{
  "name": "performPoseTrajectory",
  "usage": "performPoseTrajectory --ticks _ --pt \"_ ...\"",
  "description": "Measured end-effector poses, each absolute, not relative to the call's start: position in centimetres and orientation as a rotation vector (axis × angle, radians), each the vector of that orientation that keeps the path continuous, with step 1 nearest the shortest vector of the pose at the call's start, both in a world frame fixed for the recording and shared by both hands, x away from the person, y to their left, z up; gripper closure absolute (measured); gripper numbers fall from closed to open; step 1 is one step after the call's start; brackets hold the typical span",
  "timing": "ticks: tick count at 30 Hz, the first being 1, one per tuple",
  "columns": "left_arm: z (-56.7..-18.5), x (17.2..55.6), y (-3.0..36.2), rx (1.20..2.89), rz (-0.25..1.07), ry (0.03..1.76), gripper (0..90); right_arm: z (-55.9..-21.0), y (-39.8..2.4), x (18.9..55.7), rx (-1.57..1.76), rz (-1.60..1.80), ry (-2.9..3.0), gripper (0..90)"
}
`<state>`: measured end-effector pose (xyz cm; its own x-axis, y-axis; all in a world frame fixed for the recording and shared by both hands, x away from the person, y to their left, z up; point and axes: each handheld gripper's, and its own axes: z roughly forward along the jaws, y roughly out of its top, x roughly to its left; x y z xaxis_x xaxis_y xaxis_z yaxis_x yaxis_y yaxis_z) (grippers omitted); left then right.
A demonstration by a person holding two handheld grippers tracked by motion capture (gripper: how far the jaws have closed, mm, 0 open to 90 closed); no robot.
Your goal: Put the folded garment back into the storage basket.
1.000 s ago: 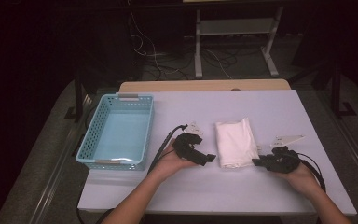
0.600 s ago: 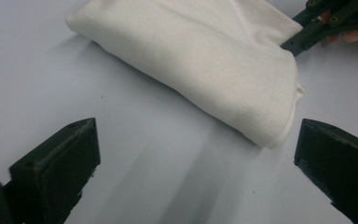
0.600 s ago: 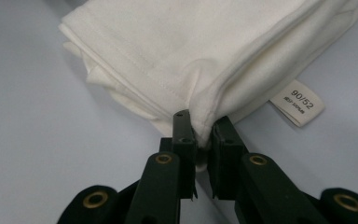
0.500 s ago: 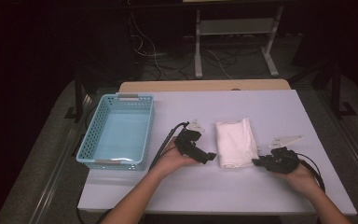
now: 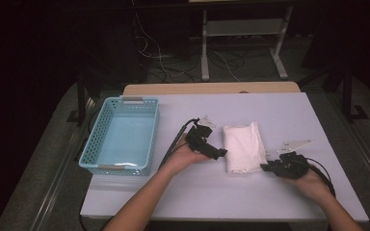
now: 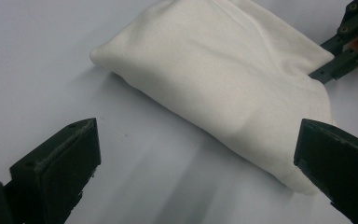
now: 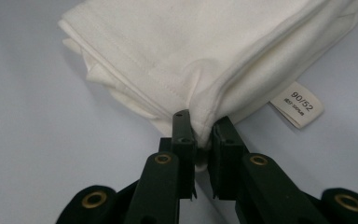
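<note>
Now folded cloth [image 5: 243,147] btwn grippers, right gripper [image 7: 201,128] prob. pinching edge.

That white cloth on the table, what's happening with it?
A person at the table works a folded white cloth with two hand-held grippers. The right gripper is pinched shut on a corner of the cloth. The left gripper has just been opening its jaws; they stand wide at the cloth's other side, with nothing gripped. A blue basket sits empty to the left.

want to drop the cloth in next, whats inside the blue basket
The blue basket looks empty in the high view: its pale floor is bare. The strip just behind its near wall is hidden. The folded white cloth lies on the table to its right.
</note>
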<state>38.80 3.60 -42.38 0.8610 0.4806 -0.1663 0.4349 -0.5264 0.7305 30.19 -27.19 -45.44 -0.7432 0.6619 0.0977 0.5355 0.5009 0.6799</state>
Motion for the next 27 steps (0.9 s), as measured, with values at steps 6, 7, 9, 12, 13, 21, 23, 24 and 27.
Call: performPoseTrajectory --ticks 6,7,9,12,13,21,23,24,27 --pt "-41.9 39.9 3.5 2.173 0.088 0.674 0.3 -45.4 -27.1 30.2 1.039 1.063 2.565 80.7" --pt "-41.8 40.0 3.4 2.173 0.091 0.678 0.3 -45.4 -27.1 30.1 1.04 1.061 2.564 80.7" --pt "-41.7 40.6 3.3 2.168 0.096 0.682 0.3 -45.4 -27.1 30.1 1.041 1.06 2.564 80.7" --pt "-41.5 41.3 3.1 2.166 0.1 0.688 0.4 -45.4 -27.1 30.1 1.04 1.059 2.565 80.6" --pt "-41.5 41.6 3.0 2.167 0.102 0.692 0.4 -45.4 -27.1 30.2 1.04 1.06 2.565 80.6" --pt "-41.3 43.5 2.5 2.157 0.109 0.721 1.4 -45.4 -27.1 30.2 1.035 1.056 2.566 80.6" --pt "-41.3 43.9 2.3 2.162 0.118 0.721 4.6 -45.4 -27.1 30.2 1.034 1.055 2.567 80.6" --pt "-41.3 44.1 2.2 2.166 0.119 0.722 4.7 -45.4 -27.1 30.2 1.033 1.054 2.567 80.6" --pt "-41.2 44.6 2.1 2.157 0.126 0.728 9.0 -45.4 -27.1 30.2 1.034 1.055 2.566 80.6"
